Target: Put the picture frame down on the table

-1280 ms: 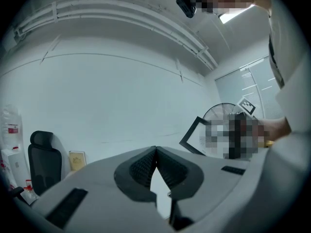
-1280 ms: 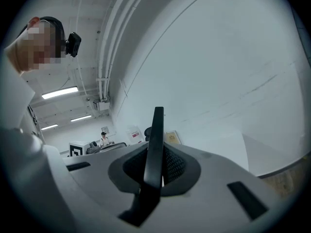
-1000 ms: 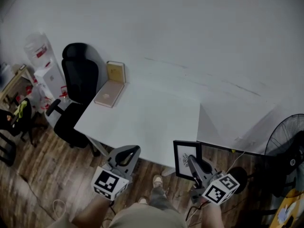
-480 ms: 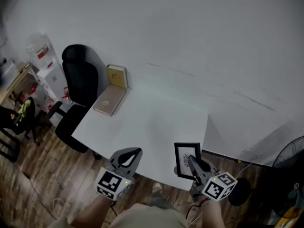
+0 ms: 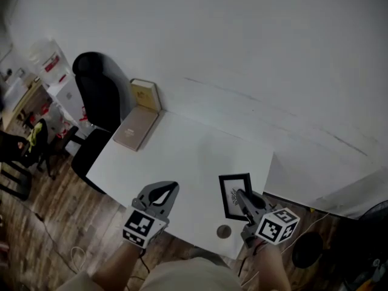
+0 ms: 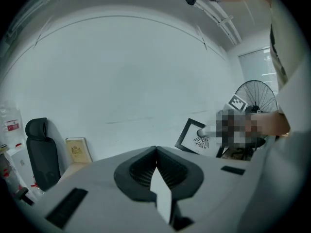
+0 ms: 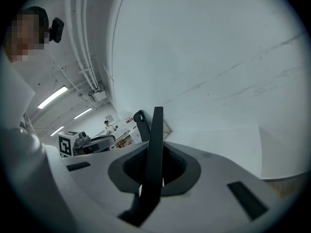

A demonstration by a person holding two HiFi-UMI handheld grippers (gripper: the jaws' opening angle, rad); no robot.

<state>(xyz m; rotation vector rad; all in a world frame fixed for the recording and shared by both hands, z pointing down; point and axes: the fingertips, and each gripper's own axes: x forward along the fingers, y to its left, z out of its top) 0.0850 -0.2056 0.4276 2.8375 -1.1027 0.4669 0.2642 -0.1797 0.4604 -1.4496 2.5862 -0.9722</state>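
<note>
Two grippers are hovering at the near edge of one white table. Black office chair: standing off the tabletop's far left corner. Two books at that corner: one tan book lying flat, one upright book standing against the wall just behind it. Left gripper: hanging over the near edge, fingers pressing together, gripping nothing. Black picture frame: sitting tilted over the tabletop towards its near right corner, white print facing up; contact with the surface cannot be told. Right gripper: fingers clamping on the frame's border, which is showing edge-on between them.
</note>
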